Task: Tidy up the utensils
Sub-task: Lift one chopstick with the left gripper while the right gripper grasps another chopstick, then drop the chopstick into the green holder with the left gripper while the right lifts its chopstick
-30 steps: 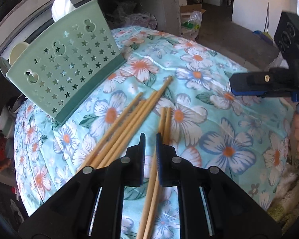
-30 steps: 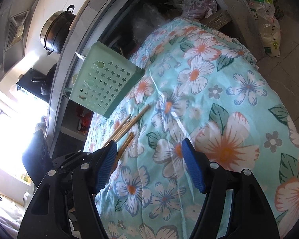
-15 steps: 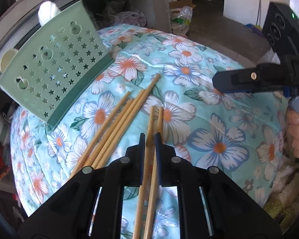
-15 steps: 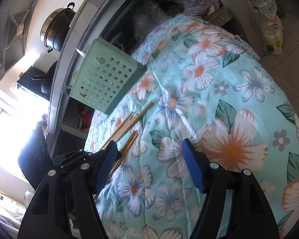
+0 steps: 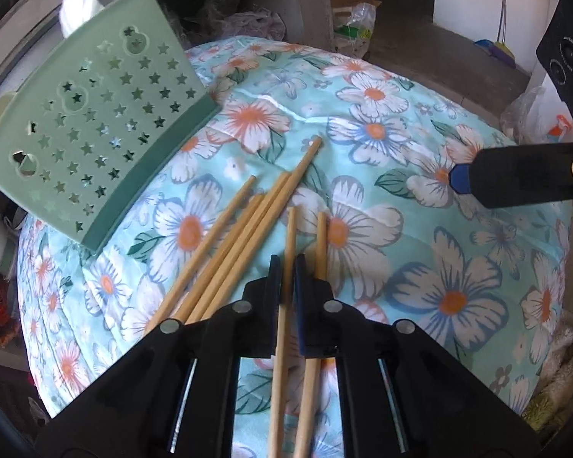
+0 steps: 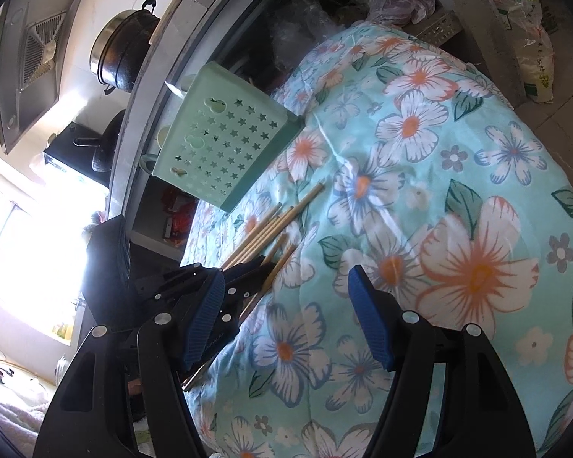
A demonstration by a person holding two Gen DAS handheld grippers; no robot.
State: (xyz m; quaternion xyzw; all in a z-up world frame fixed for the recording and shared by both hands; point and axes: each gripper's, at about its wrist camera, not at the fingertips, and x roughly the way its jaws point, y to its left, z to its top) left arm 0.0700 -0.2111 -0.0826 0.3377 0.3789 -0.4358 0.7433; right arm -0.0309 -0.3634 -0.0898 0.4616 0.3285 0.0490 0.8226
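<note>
Our left gripper (image 5: 285, 269) jaws have closed onto one pale wooden chopstick (image 5: 288, 236); it can go to the green star-holed holder (image 5: 95, 129). Right gripper (image 6: 286, 313) jaws gape, empty.

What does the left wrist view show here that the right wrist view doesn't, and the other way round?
Left wrist only: the left gripper shut on one chopstick, and a cardboard box behind. Right wrist only: the open right gripper with nothing between its jaws, a black pot, a range hood. Both: the green holder, loose chopsticks, the floral cloth.
</note>
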